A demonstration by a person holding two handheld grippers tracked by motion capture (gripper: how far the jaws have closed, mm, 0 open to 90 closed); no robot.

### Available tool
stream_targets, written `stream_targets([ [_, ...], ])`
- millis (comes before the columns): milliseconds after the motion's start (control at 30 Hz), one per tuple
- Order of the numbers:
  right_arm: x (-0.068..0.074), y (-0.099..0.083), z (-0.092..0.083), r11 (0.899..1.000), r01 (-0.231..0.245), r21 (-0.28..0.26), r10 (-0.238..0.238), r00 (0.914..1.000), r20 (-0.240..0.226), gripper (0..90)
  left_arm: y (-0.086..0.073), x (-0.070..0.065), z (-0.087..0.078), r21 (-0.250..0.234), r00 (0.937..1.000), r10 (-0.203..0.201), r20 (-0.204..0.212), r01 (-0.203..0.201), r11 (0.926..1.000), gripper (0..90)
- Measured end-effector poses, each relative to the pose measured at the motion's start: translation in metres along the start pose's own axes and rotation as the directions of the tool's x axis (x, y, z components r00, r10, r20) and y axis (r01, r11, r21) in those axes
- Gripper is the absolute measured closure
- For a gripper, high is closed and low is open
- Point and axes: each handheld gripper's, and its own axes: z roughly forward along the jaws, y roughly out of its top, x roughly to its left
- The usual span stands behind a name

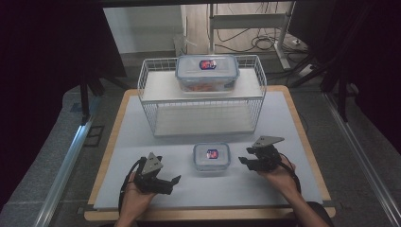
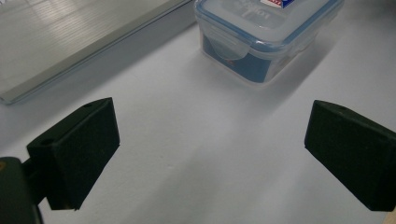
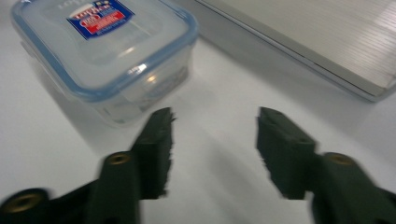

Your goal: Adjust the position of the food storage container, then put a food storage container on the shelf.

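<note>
A small clear lidded container (image 1: 211, 156) with a blue seal and a red-and-blue label sits on the white mat, between my two grippers. My left gripper (image 1: 172, 184) lies to its left, jaws wide apart and empty. In the left gripper view, the gripper (image 2: 212, 126) points at the small container (image 2: 266, 32) a short way ahead. My right gripper (image 1: 245, 158) is just right of the box, open and apart from it. In the right gripper view, the gripper (image 3: 215, 121) has bare mat between its jaws, and the small container (image 3: 102, 46) stands ahead to the left.
A white wire rack (image 1: 203, 94) stands at the back of the table, and a larger lidded container (image 1: 206, 71) rests on its top shelf. Its lower shelf (image 2: 70, 42) (image 3: 317, 42) lies close behind the small box. Bare mat (image 1: 142, 142) spreads left and right.
</note>
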Motion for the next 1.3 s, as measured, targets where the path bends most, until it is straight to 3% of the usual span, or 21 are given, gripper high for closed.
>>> stream_targets([
  [133, -0.007, -0.007, -0.001, 1.000, -0.001, -0.003, 0.001, 0.9999, -0.012, 25.2, -0.001, 0.001, 0.001, 0.006, 1.0000, 0.000, -0.004, 0.000, 1.0000, 3.2],
  [267, -0.014, -0.011, -0.003, 0.999, -0.031, -0.021, 0.030, 0.9994, -0.015, 19.0, -0.001, 0.001, 0.001, 0.008, 1.0000, 0.000, -0.002, 0.000, 1.0000, 3.2],
  [633, -0.013, -0.011, -0.001, 1.000, -0.016, -0.013, 0.015, 0.9999, -0.007, 17.7, -0.001, 0.000, 0.003, 0.013, 1.0000, -0.001, 0.003, 0.001, 0.9999, 3.2],
  [833, -0.014, -0.011, 0.000, 1.000, -0.023, -0.012, 0.023, 0.9997, -0.005, 17.7, 0.000, 0.003, 0.004, 0.032, 0.9987, -0.047, 0.017, 0.046, 0.9984, 4.0],
  [967, -0.014, -0.009, 0.000, 0.999, -0.033, -0.008, 0.033, 0.9994, -0.012, 17.6, 0.004, 0.007, 0.006, 0.037, 0.9931, -0.107, 0.046, 0.106, 0.9937, 5.2],
  [1067, -0.014, -0.007, 0.002, 0.999, -0.043, -0.003, 0.043, 0.9988, -0.024, 17.5, 0.008, 0.010, 0.013, 0.059, 0.9834, -0.152, 0.099, 0.147, 0.9874, 5.1],
  [1300, -0.011, 0.001, 0.004, 0.996, -0.083, 0.008, 0.084, 0.9934, -0.078, 20.0, 0.027, 0.009, 0.028, 0.102, 0.9729, -0.170, 0.157, 0.155, 0.9827, 5.9],
])
